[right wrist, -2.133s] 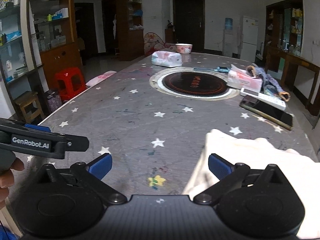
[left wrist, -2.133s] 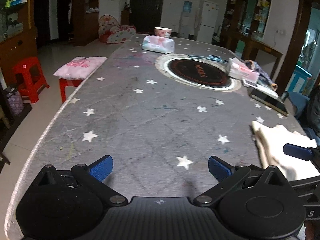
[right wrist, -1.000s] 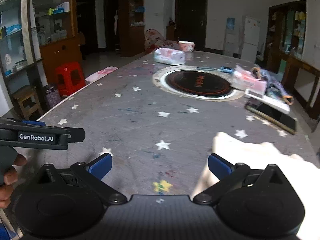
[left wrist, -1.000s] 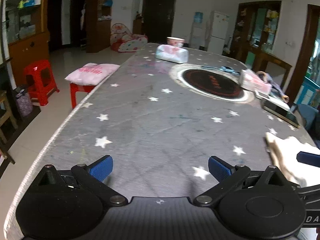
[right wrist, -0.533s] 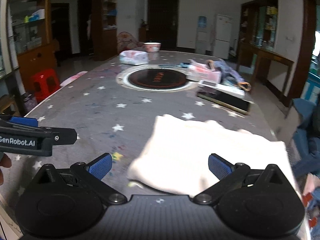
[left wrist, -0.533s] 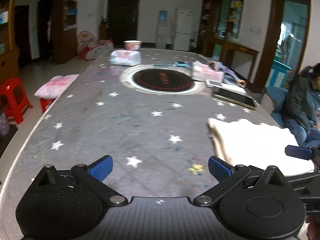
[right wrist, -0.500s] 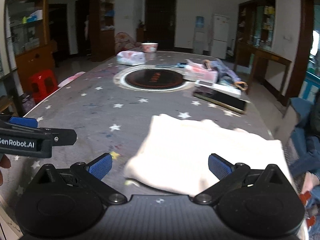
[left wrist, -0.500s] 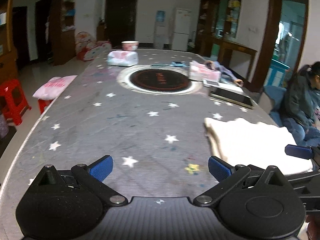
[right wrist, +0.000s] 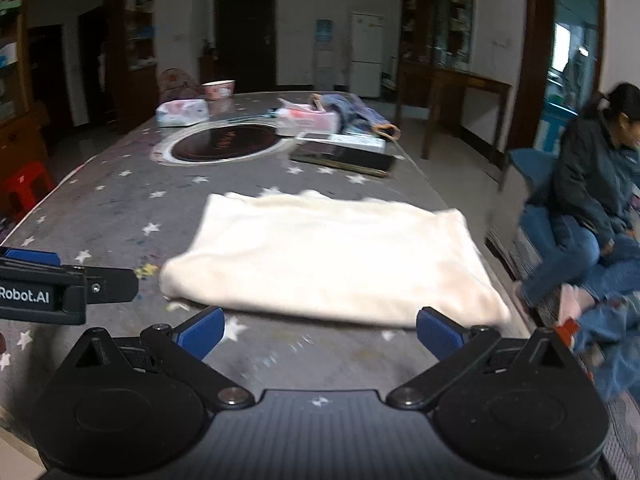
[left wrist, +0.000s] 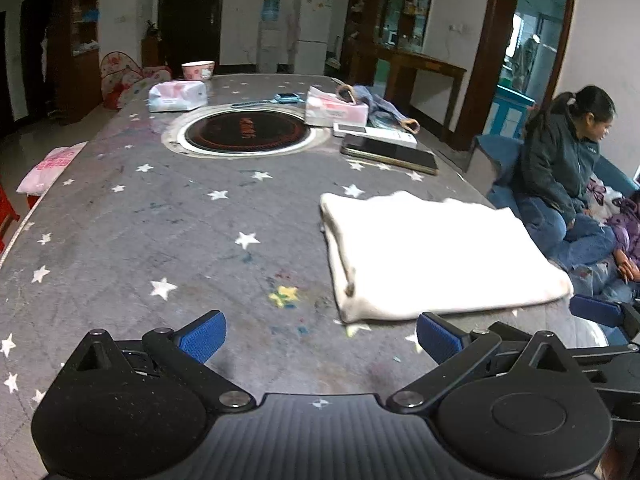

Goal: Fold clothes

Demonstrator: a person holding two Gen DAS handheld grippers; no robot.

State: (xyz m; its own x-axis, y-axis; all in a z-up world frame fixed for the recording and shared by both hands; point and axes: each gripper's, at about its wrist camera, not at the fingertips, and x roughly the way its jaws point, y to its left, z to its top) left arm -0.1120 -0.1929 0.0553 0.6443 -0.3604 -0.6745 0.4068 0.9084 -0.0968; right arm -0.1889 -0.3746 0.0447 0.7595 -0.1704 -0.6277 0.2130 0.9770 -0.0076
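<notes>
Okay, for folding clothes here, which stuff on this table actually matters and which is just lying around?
For the job:
cream garment
left gripper
right gripper

Just lying about:
pink bowl
tissue packs
tablet
hotpot burner

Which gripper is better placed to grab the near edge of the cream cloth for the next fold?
Probably the right gripper: it is open and the cream cloth lies centred ahead of it. The left gripper, also open, faces bare table beside the cloth.

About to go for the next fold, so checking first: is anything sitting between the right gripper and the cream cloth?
Nothing visible. The right gripper, jaws open, faces the cream cloth across a bare strip of table.
</notes>
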